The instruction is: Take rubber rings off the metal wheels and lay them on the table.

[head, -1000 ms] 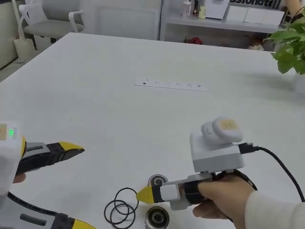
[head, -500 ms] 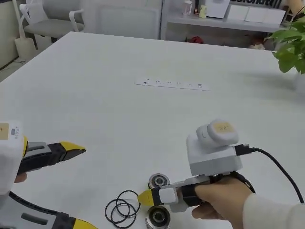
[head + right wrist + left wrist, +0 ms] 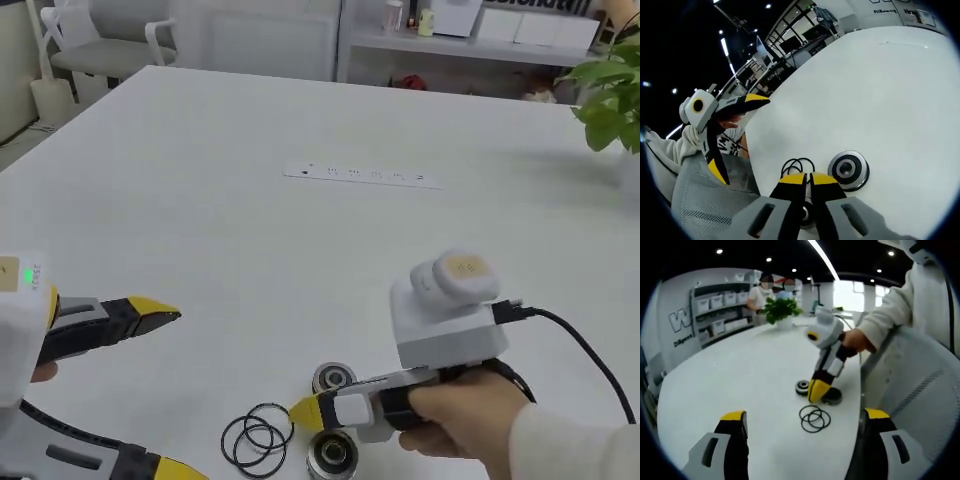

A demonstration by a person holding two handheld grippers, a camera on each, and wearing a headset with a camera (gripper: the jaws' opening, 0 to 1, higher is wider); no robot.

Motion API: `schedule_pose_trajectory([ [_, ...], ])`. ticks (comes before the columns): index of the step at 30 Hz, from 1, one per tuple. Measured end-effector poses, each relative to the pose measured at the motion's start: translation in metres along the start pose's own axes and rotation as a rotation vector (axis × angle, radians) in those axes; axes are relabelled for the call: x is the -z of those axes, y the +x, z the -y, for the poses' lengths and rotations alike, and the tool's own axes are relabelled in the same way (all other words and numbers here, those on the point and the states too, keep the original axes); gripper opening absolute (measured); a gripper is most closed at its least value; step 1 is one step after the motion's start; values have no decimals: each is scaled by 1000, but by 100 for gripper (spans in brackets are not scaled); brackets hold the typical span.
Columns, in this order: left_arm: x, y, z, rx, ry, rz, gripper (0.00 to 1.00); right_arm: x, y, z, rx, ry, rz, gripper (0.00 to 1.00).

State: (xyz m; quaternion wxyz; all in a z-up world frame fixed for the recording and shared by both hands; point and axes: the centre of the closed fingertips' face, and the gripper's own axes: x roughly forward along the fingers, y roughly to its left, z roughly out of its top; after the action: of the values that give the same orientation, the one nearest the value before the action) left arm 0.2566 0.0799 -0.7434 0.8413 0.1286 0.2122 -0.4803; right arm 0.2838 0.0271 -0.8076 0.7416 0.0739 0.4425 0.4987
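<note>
several black rubber rings (image 3: 258,437) lay in a loose, overlapping bunch on the white table (image 3: 300,250), close to its near edge. they sat just left of the far metal wheel (image 3: 333,378) and the near metal wheel (image 3: 332,455), and touched neither. the two wheels stood close together. in the right gripper view the far metal wheel showed a dark band round its rim. this might have been a ring not yet taken off, but that could not be told for sure, and the near metal wheel was mostly hidden. so part of the job looked done, with rings already laid down, and at least a check of both wheels was left. the right gripper (image 3: 303,411) hung between the wheels with its fingers pressed together; whether they pinched anything thin could not be told. the left gripper (image 3: 165,388) hovered well to the left, its fingers spread wide and holding nothing.
</note>
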Motion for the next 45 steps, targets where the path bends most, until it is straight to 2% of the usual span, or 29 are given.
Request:
schedule_pose_trajectory([
  [8,0,0,0,0,0,-2,97,-11,-9,-1,-3,-14,39,4],
  [15,0,0,1,3,3,-3,97,-28,-20,-4,-13,-61,106,9],
  [22,0,0,1,5,4,-7,96,-46,-35,0,9,-115,184,21],
  [25,0,0,1,6,4,-7,96,-55,-44,4,30,-138,218,23],
  [29,1,0,1,7,4,-9,96,-61,-53,10,49,-134,253,26],
  [39,1,-2,0,4,5,-8,96,-60,-63,15,63,-201,257,31],
  [45,1,-5,-2,-1,5,-6,95,-46,-63,27,95,-257,214,34],
])
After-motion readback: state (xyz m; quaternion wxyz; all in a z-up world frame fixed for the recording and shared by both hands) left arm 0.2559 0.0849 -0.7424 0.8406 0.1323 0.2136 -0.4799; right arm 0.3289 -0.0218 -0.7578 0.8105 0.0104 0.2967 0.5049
